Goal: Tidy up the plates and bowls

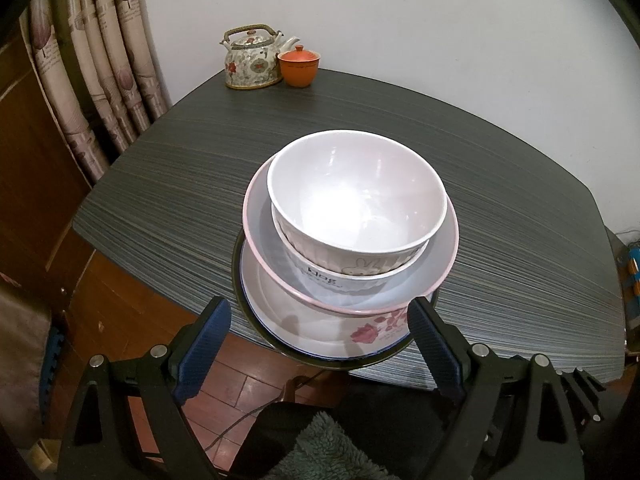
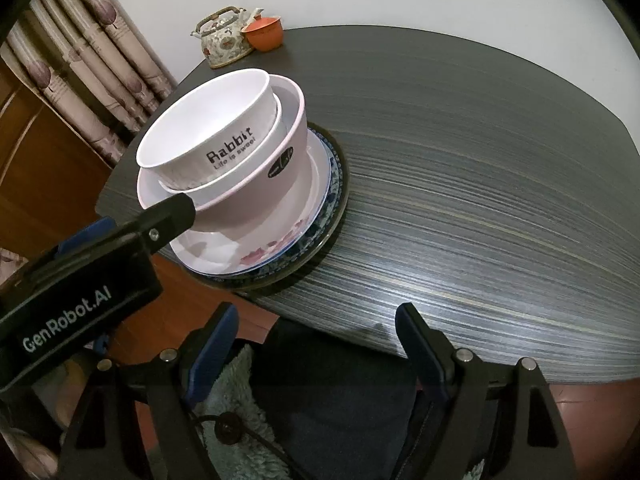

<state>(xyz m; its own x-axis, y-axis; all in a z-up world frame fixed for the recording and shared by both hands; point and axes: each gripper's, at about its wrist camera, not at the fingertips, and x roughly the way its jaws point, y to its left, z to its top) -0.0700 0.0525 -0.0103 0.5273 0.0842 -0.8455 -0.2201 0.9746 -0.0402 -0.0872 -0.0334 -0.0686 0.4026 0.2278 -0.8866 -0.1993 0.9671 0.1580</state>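
A white bowl (image 1: 356, 196) tops a stack near the table's front edge. It nests in a second white bowl with a rabbit print (image 1: 340, 276). Both sit in a wider pink-rimmed bowl (image 1: 256, 220), which rests on a rose-patterned plate (image 1: 320, 336) over a dark-rimmed plate (image 1: 240, 304). My left gripper (image 1: 318, 302) hovers open at the stack's near side, pads clear of the dishes. In the right wrist view one of its fingers (image 2: 172, 212) crosses the pink-rimmed bowl (image 2: 260, 196). My right gripper (image 2: 316, 307) is open over the table's edge, right of the stack (image 2: 208, 140), with nothing between its fingers.
A floral teapot (image 1: 252, 60) and an orange lidded cup (image 1: 299, 65) stand at the far corner of the dark striped table (image 1: 160, 184). Curtains (image 1: 92, 60) hang at the left. A person's lap with fleece clothing (image 2: 332, 400) lies below the grippers.
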